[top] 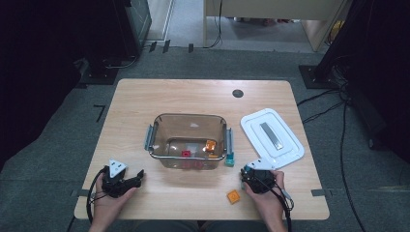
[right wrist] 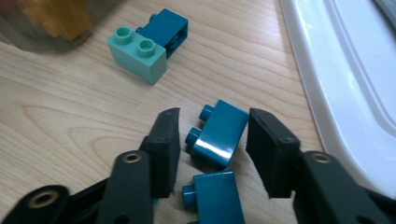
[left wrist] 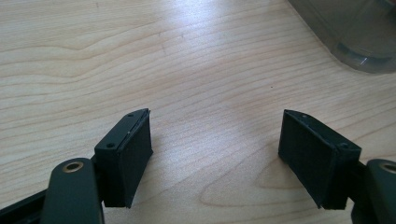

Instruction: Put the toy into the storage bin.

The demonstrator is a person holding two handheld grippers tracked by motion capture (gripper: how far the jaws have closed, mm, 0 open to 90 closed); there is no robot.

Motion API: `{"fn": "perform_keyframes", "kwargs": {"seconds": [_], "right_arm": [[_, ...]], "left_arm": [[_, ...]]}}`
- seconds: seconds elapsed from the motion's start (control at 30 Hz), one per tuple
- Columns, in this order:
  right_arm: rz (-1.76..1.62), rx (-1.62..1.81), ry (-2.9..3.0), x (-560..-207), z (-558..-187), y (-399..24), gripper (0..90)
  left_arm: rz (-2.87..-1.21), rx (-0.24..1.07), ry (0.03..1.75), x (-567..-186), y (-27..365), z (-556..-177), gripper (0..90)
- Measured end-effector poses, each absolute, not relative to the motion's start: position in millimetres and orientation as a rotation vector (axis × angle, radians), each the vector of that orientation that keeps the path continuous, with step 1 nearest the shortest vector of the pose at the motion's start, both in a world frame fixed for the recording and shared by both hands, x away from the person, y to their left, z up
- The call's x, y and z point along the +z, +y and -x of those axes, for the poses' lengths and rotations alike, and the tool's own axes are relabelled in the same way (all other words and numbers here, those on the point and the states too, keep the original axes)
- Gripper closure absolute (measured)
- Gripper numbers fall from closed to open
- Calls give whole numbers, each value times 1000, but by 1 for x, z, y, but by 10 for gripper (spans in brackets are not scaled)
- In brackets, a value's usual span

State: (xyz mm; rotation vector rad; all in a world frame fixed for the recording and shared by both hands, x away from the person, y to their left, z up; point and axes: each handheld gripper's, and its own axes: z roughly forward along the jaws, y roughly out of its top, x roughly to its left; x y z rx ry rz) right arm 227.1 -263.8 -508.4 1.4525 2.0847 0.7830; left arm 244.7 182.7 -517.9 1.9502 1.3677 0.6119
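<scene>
My right gripper stands open at the table's front right, its jaws on either side of a dark teal brick that lies on the wood. The right pad is at the brick's edge, and a small gap shows at the left pad. A second dark teal brick lies just below, between the jaw arms. Farther off, a light teal brick sits against another dark teal one. My left gripper is open over bare wood at the front left, with nothing between its pads.
A clear plastic box stands mid-table with a red brick and an orange brick inside. Its white lid lies to the right. An orange brick lies near the front edge.
</scene>
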Motion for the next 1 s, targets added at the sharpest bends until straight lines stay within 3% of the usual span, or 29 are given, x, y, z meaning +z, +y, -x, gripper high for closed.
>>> {"fn": "perform_keyframes", "kwargs": {"seconds": [0.1, 0.6, 1.0], "right_arm": [[-1409, 829, 2113, -510, -229, -265, 672], [-1457, 972, 2106, -505, -238, -286, 677], [-1469, 1057, 2054, -479, -241, -300, 677]], "left_arm": [[-1951, 612, 1368, -518, 183, -245, 256], [-1954, 611, 1366, -518, 182, -245, 248], [-1984, 597, 1365, -519, 181, -247, 117]]}}
